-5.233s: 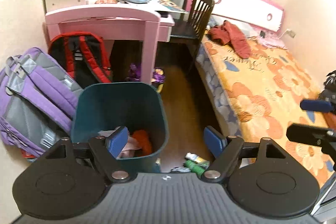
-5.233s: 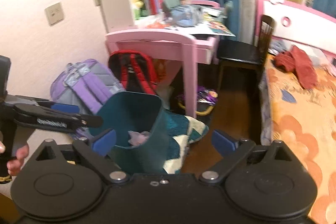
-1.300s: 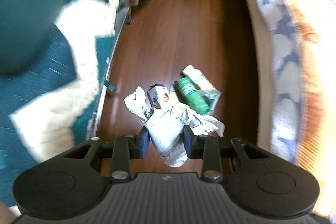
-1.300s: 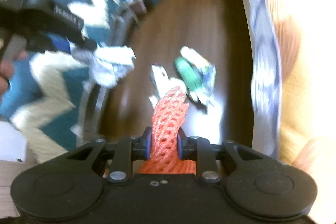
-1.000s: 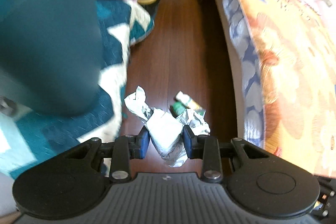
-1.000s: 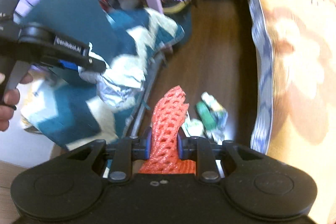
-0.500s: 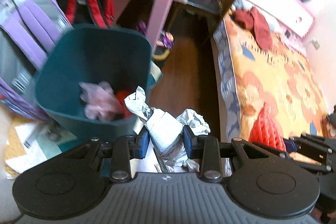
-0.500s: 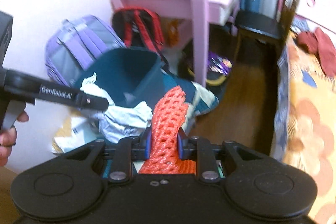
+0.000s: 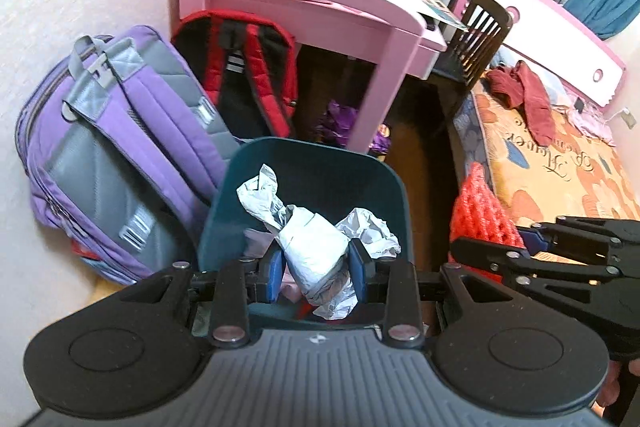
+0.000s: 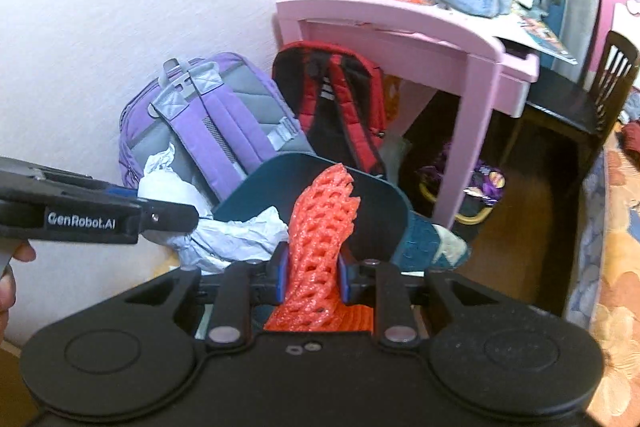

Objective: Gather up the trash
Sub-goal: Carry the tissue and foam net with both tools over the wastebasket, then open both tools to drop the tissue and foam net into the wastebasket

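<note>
The left hand-held gripper (image 9: pixel 316 269) is clamped on a wad of crumpled white paper (image 9: pixel 316 239), and that wad hangs directly over the open mouth of the teal bin (image 9: pixel 304 159), with the rim showing on the far side and on both flanks of it. Judging by this, letting go should drop the paper straight in; the left hand is the nearer one to the bin's centre. The paper is loosely balled, grey-white and creased, with one twisted tail sticking up and to the left and another lobe bulging out to the right past the pad, so a stray edge could catch the rim.

The right hand-held gripper (image 10: pixel 312 273) is clamped on a piece of orange foam net (image 10: pixel 322 223), its long axis standing up and leaning slightly right, out ahead of the fingers. In the right wrist view the net overlaps the bin's far wall (image 10: pixel 376 203), while the left wrist view shows it just right of the bin, over the floor, so I judge it needs to travel leftward before release.

Pink and red scraps already lie inside the bin, beneath the paper
</note>
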The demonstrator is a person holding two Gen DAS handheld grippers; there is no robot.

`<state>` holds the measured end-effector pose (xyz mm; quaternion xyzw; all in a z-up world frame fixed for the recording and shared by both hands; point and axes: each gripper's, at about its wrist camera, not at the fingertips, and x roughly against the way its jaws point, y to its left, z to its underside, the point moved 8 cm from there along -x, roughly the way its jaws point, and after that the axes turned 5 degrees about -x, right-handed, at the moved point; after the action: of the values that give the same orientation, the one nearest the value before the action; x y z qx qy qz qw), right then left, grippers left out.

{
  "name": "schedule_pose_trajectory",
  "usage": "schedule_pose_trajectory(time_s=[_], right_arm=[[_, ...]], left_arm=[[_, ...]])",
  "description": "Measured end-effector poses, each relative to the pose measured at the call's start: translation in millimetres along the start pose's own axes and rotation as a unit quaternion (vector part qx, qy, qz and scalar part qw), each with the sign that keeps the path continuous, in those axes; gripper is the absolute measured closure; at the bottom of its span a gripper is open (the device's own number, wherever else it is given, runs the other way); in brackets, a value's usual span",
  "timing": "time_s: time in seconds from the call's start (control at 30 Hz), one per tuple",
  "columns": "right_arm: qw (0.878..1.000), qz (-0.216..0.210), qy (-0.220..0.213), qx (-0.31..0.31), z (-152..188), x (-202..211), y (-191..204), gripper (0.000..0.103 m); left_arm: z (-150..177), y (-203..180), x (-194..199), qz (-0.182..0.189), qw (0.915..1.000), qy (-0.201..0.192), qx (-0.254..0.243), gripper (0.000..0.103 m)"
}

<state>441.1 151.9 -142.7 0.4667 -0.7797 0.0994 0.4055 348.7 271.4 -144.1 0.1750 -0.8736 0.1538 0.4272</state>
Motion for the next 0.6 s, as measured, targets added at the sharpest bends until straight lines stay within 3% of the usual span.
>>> schedule_pose_trajectory(time_s=[0.27,0.6], right_arm=[[1.000,0.009,0.029,-0.002,-0.6,-55.9,13.3,0.079],[0.997,0.031,0.069,0.006,17.4,-98.1,12.8,0.076]], left_arm=[[0.4,29.9,-39.6,-0.009,0.9990,0.035,-0.028,0.070],[10.9,34.1,-92.5,-0.005,0.9942,0.085,-0.066,0.070]])
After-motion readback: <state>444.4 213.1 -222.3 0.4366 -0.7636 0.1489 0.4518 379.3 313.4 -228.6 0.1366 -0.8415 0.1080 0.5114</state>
